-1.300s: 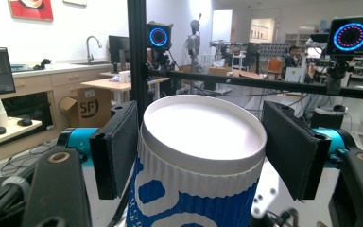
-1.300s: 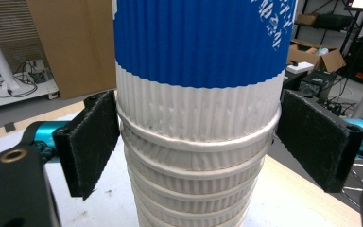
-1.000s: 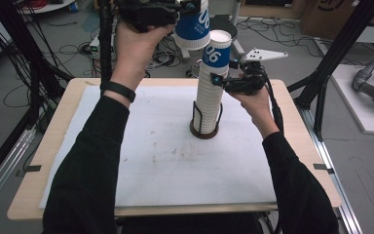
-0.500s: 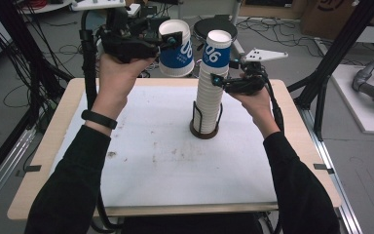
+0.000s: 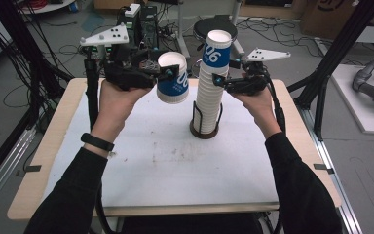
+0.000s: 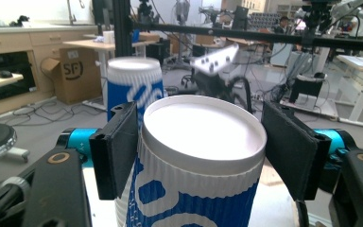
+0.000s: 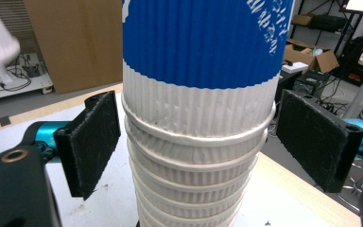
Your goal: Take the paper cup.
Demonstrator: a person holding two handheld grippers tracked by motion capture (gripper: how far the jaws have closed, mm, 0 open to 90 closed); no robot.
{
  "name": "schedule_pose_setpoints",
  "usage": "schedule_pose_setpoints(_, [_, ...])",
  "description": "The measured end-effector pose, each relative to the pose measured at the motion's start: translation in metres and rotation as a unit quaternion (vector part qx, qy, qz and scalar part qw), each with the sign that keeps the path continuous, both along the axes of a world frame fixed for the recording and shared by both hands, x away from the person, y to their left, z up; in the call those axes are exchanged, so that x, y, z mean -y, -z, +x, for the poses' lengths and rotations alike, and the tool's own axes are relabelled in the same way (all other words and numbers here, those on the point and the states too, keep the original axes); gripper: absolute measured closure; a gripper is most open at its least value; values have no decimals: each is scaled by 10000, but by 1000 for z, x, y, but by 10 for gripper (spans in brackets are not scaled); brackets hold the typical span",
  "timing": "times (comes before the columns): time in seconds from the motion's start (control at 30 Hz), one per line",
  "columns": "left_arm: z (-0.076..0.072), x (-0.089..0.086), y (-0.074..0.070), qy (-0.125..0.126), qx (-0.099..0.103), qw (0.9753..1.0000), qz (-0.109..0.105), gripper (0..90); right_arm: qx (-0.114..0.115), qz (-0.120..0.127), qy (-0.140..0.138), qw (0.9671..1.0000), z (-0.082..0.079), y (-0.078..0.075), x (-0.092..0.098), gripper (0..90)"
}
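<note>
L gripper [image 5: 168, 75] pinching loose cup [image 5: 173, 80] at stack's 9 o'clock | R gripper [image 5: 217, 79] jaws spread around cup stack [image 5: 209, 97], not touching

Left gripper view: the bottom edge is cutting off the lower part of the held cup [image 6: 196, 161], and that cup is hiding most of the cup stack [image 6: 134, 87] behind it. The far tool [image 6: 215, 71] is blurring. Right gripper view: the top edge is cropping the stack's [image 7: 201, 118] upper cup, and its base is running out of frame. The blur at upper left is staying unidentifiable.
</note>
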State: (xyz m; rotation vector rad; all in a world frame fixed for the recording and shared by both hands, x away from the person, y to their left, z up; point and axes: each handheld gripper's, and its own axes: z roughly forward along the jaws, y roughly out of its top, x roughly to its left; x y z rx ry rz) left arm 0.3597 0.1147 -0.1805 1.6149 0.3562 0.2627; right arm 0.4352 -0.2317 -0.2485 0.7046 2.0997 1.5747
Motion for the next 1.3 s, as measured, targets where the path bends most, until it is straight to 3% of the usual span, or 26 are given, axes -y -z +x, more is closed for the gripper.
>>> schedule_pose_setpoints(0.3, [-5, -1, 27, 122, -155, 9998, -2, 301, 56, 51, 35, 10000, -8, 2, 10, 150])
schedule_pose_setpoints(0.63, [-10, 0, 54, 269, -268, 9993, 27, 301, 213, 212, -35, 9995, -31, 6, 28, 150])
schedule_pose_setpoints(0.9, [-15, 3, 78, 362, -358, 9987, 30, 301, 270, 361, -119, 9989, -52, 17, 37, 151])
schedule_pose_setpoints(1.1, [-22, 6, 93, 364, -345, 9986, 185, 301, 240, 482, -154, 9984, -64, 28, 42, 151])
schedule_pose_setpoints(1.2, [-24, 7, 100, 442, -351, 9984, 89, 301, 220, 513, -177, 9983, -70, 33, 44, 151])
schedule_pose_setpoints(1.3, [-26, 9, 107, 438, -331, 9984, 141, 301, 206, 510, -194, 9983, -77, 40, 45, 151])
